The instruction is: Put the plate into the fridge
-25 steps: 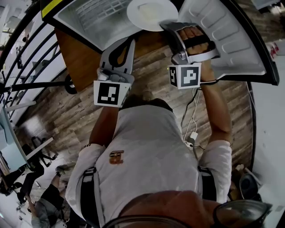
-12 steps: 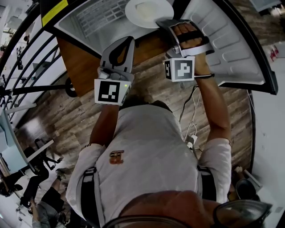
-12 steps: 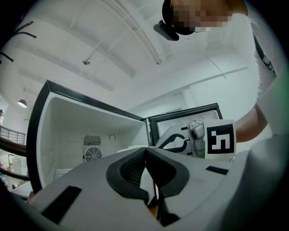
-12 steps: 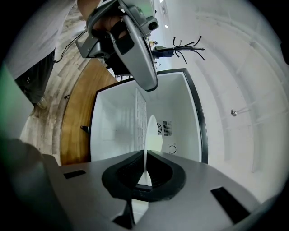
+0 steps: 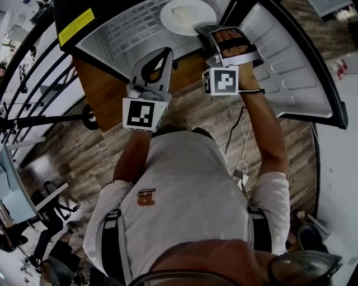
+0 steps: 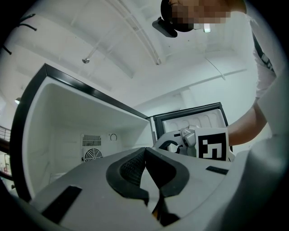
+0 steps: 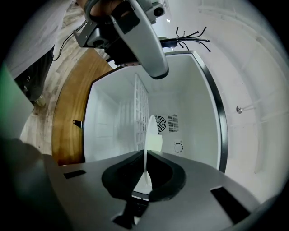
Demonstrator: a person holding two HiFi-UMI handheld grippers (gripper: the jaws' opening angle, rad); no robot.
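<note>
The white plate (image 5: 187, 15) is level at the mouth of the open fridge (image 5: 120, 31). My right gripper (image 5: 201, 31) is shut on its near rim. In the right gripper view the plate (image 7: 151, 133) shows edge-on between the jaws of the right gripper (image 7: 145, 173). Beyond it are the fridge's white interior, a wire shelf (image 7: 140, 106) and a round fan vent (image 7: 160, 122). My left gripper (image 5: 163, 53) is shut on nothing, left of the plate at the fridge's front edge. In the left gripper view the left gripper (image 6: 146, 155) faces the bare fridge cavity.
The fridge door (image 5: 285, 61) stands open to the right, its moulded inner shelves facing me. A wooden panel (image 5: 100, 84) runs under and left of the fridge. A white cable (image 5: 239, 145) trails on the plank floor. Black railings (image 5: 28, 84) are at the far left.
Both grippers have moved forward towards the fridge. The plate has gone a little deeper into the opening, still in the right gripper. The left gripper has stayed shut.
</note>
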